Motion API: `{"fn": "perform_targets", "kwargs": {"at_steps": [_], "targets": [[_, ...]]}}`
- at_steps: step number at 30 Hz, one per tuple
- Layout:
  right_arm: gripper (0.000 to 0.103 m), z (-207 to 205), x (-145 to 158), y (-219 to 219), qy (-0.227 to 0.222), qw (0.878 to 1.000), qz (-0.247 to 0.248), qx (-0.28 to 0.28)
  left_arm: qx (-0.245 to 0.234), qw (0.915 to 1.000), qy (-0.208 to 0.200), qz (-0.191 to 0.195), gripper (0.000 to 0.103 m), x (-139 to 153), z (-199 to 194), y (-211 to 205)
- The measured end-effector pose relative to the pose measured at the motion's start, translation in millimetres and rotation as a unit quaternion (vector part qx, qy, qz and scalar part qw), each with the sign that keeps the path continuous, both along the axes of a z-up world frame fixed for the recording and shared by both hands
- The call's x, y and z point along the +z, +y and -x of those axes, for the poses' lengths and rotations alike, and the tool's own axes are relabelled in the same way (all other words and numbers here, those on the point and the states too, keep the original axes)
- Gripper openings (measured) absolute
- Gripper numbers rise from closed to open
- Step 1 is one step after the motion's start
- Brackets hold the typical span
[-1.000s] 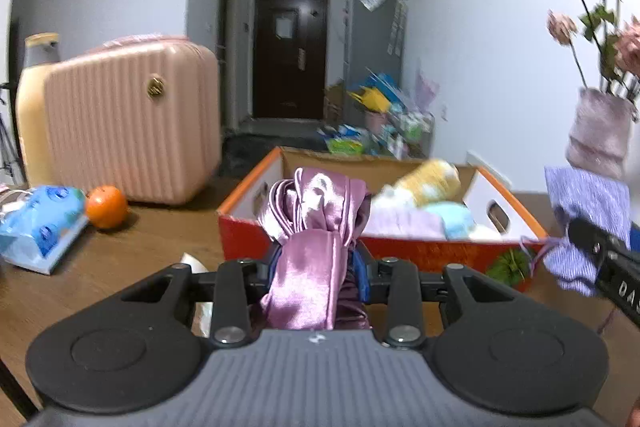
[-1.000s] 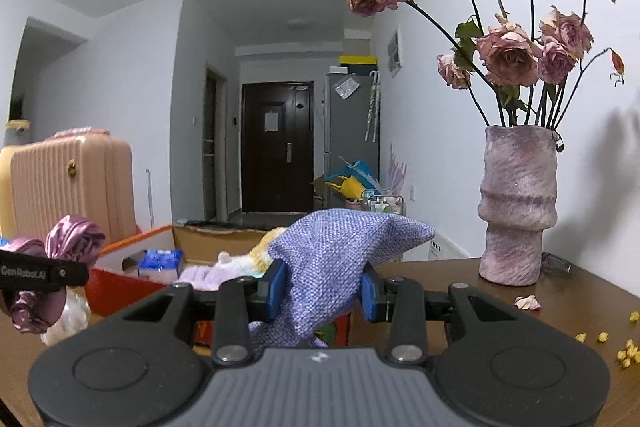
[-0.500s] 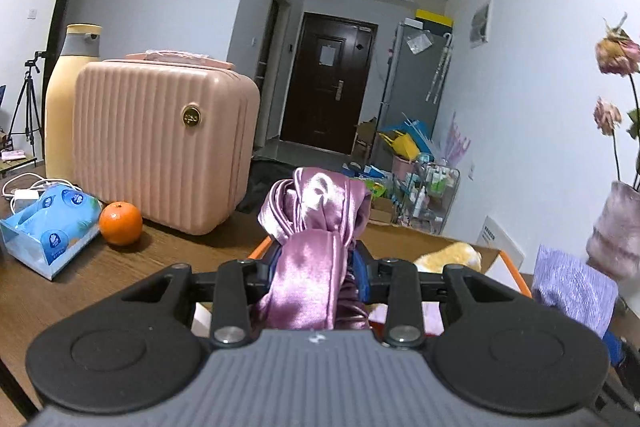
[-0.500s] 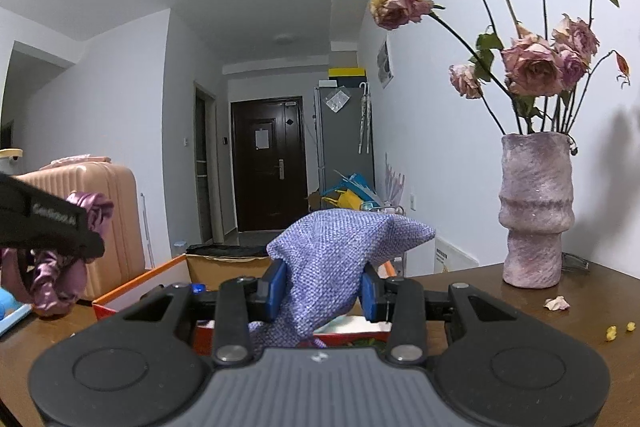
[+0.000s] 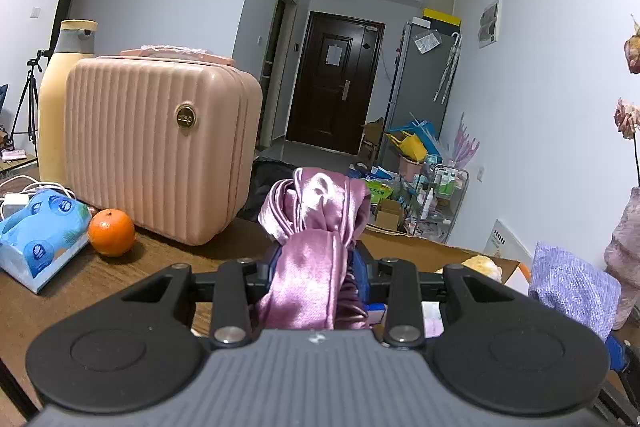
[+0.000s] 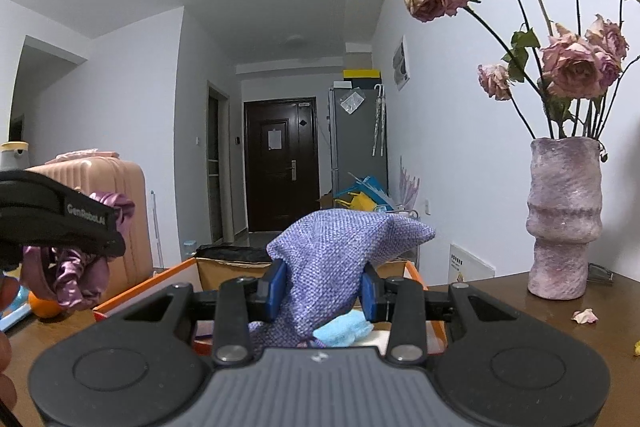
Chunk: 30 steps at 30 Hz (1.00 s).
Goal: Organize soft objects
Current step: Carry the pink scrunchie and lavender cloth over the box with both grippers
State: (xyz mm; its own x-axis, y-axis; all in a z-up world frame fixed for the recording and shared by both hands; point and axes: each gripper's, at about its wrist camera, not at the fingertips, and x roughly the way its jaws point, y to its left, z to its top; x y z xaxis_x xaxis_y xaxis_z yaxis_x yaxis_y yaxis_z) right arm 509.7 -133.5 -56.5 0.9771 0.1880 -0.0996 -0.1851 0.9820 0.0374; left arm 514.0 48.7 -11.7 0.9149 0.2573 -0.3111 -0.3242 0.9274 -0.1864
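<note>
My left gripper (image 5: 316,267) is shut on a shiny purple satin scrunchie (image 5: 316,223) and holds it raised above the wooden table (image 5: 120,267). It also shows at the left of the right wrist view (image 6: 72,267). My right gripper (image 6: 322,287) is shut on a lavender woven cloth pouch (image 6: 340,255), held over the orange cardboard box (image 6: 144,285). The pouch also shows at the right of the left wrist view (image 5: 572,287). Inside the box lie a light blue soft item (image 6: 340,331) and a yellow plush (image 5: 480,263).
A pink ribbed suitcase (image 5: 160,147) stands on the table at the left, with an orange (image 5: 111,231) and a blue tissue pack (image 5: 36,239) before it. A purple vase of dried roses (image 6: 564,219) stands at the right. Petals (image 6: 584,315) lie nearby.
Both grippers have risen with their loads. The box has dropped low in both views, and the left gripper now sits higher and closer in the right wrist view.
</note>
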Motion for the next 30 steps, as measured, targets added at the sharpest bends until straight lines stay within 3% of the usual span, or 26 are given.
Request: {"fn": "perform_targets", "kwargs": {"at_steps": [30], "targets": [[0.037, -74, -8, 19, 0.018, 0.999, 0.012, 0.036, -0.02, 0.9992, 0.004, -0.035, 0.035, -15, -71, 2]]}}
